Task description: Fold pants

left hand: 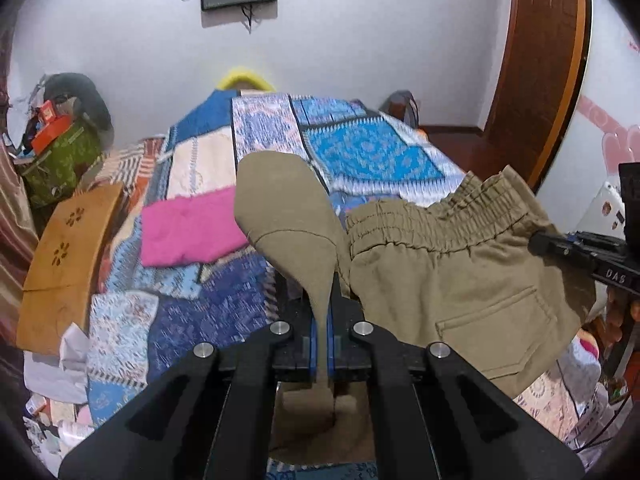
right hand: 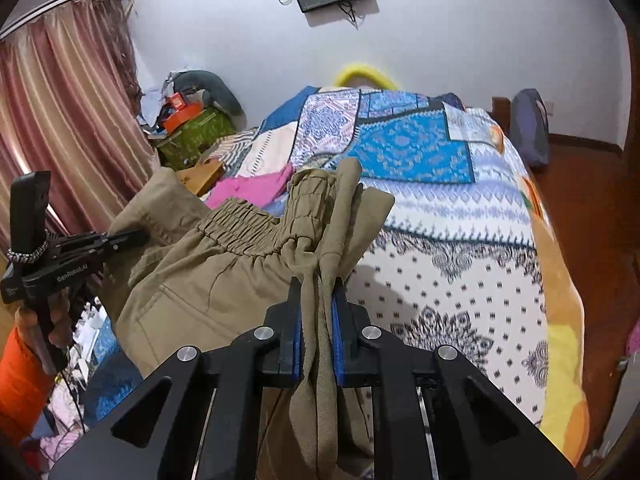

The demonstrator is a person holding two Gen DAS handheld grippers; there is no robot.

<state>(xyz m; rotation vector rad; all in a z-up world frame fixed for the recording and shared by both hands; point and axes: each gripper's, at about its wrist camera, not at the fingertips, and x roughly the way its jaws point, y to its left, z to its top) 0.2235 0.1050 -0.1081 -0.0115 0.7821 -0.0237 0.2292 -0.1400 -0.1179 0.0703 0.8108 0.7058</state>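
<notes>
Khaki pants (left hand: 448, 264) with an elastic waistband and a back pocket hang in the air above the bed, stretched between both grippers. My left gripper (left hand: 322, 316) is shut on a fold of the khaki fabric that stands up from its jaws. My right gripper (right hand: 318, 312) is shut on a bunched waistband end of the pants (right hand: 224, 264). The right gripper also shows at the right edge of the left wrist view (left hand: 538, 242), and the left gripper at the left of the right wrist view (right hand: 136, 238).
A bed with a patchwork blue and white cover (left hand: 360, 148) lies ahead and below. A pink garment (left hand: 188, 228) lies on it, and a wooden stool (left hand: 64, 252) stands at its left. Clutter and a green bag (left hand: 60, 160) sit by the wall; curtains (right hand: 60, 120) hang left.
</notes>
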